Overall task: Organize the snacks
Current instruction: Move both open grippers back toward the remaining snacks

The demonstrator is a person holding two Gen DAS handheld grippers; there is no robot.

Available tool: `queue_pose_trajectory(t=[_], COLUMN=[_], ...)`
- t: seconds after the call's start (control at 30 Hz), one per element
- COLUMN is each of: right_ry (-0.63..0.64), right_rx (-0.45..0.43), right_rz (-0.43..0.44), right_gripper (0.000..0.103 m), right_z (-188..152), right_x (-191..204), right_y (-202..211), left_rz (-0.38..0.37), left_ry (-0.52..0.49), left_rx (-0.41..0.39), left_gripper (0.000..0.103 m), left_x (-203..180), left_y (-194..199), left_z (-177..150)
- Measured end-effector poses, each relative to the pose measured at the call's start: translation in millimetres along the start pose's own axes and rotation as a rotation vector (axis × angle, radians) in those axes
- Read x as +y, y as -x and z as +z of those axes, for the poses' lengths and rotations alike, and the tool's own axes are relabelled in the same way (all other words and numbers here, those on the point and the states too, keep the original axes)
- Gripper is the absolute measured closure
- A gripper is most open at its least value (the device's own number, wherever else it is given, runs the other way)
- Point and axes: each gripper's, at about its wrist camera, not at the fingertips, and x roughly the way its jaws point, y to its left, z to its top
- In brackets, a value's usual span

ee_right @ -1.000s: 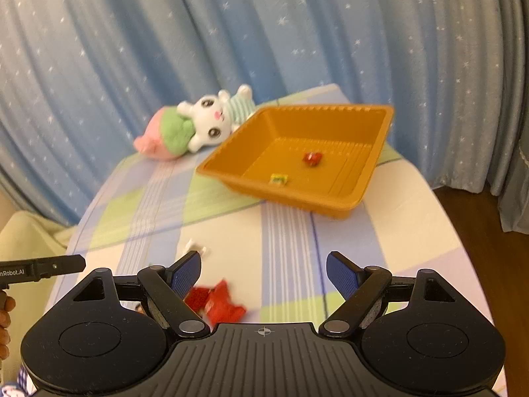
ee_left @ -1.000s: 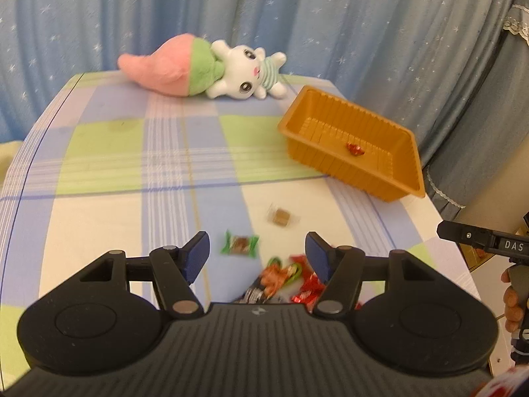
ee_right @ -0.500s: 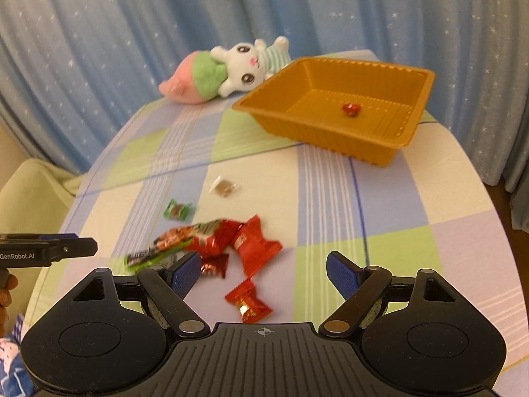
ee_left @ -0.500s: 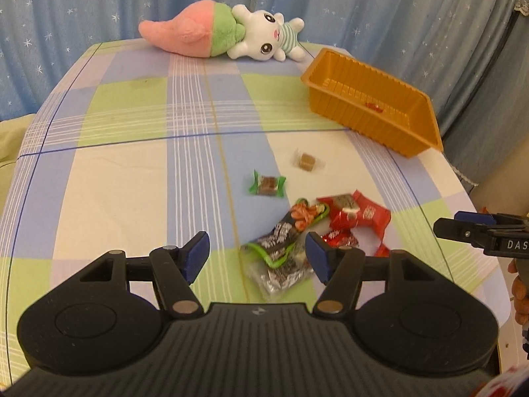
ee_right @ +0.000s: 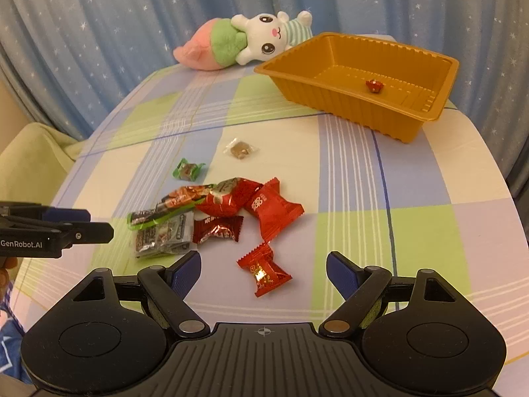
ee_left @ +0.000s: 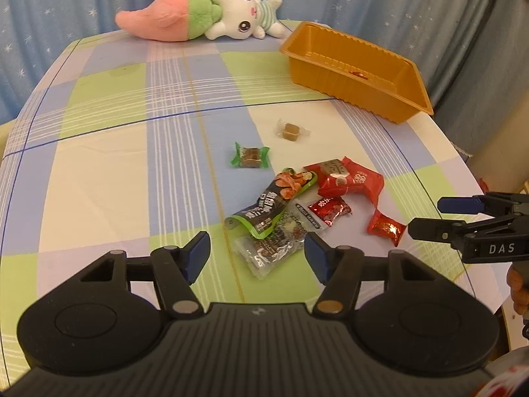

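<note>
A pile of wrapped snacks lies on the checked tablecloth: a black-green packet [ee_left: 272, 203] [ee_right: 162, 210], a clear packet [ee_left: 271, 248], red packets [ee_left: 345, 178] [ee_right: 271, 208] and a small red candy [ee_right: 263, 269] [ee_left: 385, 226]. A green-wrapped candy [ee_left: 250, 157] [ee_right: 187, 169] and a clear-wrapped brown candy [ee_left: 291, 131] [ee_right: 240, 149] lie apart. An orange tray [ee_left: 406, 99] [ee_right: 330, 91] holds one red candy [ee_right: 373, 85]. My left gripper [ee_left: 257, 254] is open above the clear packet. My right gripper [ee_right: 263, 269] is open around the small red candy, without touching it.
A plush bunny with a pink-green body [ee_left: 198, 16] [ee_right: 244, 41] lies at the table's far edge. Blue starred curtains hang behind. The table edge curves down on the right [ee_right: 496, 178]. A pale green cushion [ee_right: 29, 152] sits at the left.
Both grippers have pulled back and tilted down, so the snack pile is now in full view ahead of the fingers. Both stayed open. The snacks have not moved.
</note>
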Motion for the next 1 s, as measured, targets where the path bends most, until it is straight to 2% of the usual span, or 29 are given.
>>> queue_pose_trajectory(t=[0.43, 0.73, 1.0], right_ry=[0.016, -0.017, -0.058], right_rx=[0.011, 0.012, 0.013], right_rz=[-0.027, -0.052, -0.085], right_gripper=[0.02, 0.02, 0.02], right_z=[-0.7, 2.8, 2.0], right_x=[0.0, -10.6, -22.2], right_y=[-9.1, -12.8, -11.6], left_rz=[-0.014, -0.036, -0.058], left_ry=[-0.07, -0.118, -0.156], left_rx=[0.008, 0.042, 0.083], left_gripper=[0.048, 0.05, 0.057], left_x=[-10.2, -12.4, -18.5], left_y=[-20.8, -46.9, -74.7], left_z=[12.6, 27.2, 41.4])
